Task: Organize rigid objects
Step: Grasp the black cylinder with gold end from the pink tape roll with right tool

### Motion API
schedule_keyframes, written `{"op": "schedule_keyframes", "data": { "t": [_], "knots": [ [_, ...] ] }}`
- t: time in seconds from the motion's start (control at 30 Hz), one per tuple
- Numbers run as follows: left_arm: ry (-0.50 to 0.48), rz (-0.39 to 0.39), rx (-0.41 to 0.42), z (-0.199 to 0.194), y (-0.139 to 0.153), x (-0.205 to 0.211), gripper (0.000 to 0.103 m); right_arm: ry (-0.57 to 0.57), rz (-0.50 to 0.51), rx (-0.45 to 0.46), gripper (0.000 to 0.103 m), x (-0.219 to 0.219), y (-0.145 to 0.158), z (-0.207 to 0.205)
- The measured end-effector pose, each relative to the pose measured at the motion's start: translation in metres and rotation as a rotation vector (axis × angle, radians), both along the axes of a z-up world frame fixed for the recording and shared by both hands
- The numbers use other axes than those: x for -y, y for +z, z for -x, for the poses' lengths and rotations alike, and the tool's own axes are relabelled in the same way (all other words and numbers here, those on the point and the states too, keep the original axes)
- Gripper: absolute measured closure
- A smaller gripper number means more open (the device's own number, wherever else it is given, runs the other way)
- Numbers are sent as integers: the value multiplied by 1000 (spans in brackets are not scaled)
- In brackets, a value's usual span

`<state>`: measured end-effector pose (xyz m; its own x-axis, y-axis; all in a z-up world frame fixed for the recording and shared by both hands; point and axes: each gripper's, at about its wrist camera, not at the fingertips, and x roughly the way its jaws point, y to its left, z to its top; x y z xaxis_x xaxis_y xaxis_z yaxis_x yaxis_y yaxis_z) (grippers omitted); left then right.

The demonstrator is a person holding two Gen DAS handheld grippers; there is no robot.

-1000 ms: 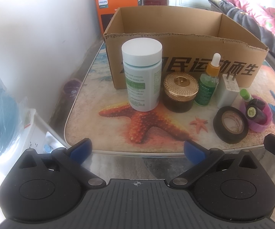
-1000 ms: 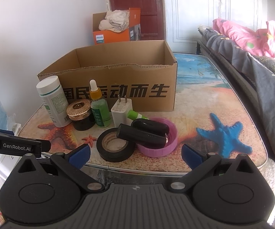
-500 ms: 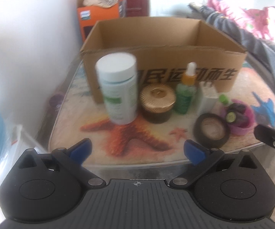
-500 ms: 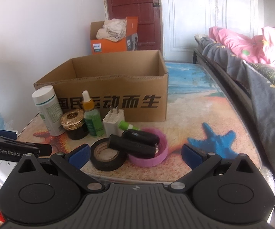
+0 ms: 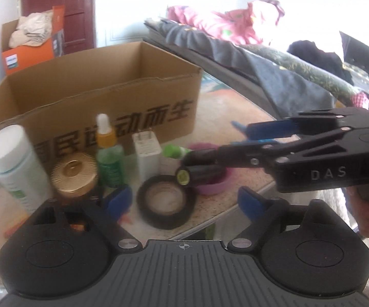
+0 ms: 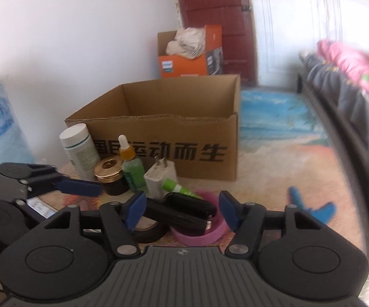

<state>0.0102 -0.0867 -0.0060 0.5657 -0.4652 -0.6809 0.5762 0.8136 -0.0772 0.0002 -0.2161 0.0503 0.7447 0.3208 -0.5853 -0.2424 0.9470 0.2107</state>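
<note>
Fingers spread and just closing: my right gripper (image 6: 180,211) brackets black cylinders (image 6: 182,213); my left gripper (image 5: 183,202), tape roll (image 5: 165,208) at twelve o'clock.

Bright daylight from upper right in left wrist view; blown-out glare above bedding (image 5: 223,25); motion blur throughout both views; strong fisheye curvature and dark vignette at corners; soft shadows only.

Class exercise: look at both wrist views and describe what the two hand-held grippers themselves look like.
Each hand-held gripper has a black plastic body, ribbed in the middle with two rounded lobes, silver pivot pins, and blue pads on black fingers. The right hand-held gripper shows pale "DAS" lettering on its side; the left hand-held gripper shows a small crosshair mark.
</note>
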Motion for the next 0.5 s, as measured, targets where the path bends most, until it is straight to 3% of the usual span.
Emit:
{"op": "schedule_keyframes", "data": {
  "t": [0.1, 0.2, 0.37, 0.5],
  "knots": [
    [-22, -20, -31, -6, -7, 10, 41, 12, -77, -36, 54, 8, -9, -10],
    [-25, -22, -74, -16, -13, 16, 54, 14, -166, -76, 62, 18, -18, -18],
    [-19, 1, -89, -24, -12, 15, 68, -2, -296, -128, 65, 34, -30, -26],
    [-29, 18, -71, -26, -7, 18, 72, -7, -349, -130, 65, 42, -34, -28]
  ]
}}
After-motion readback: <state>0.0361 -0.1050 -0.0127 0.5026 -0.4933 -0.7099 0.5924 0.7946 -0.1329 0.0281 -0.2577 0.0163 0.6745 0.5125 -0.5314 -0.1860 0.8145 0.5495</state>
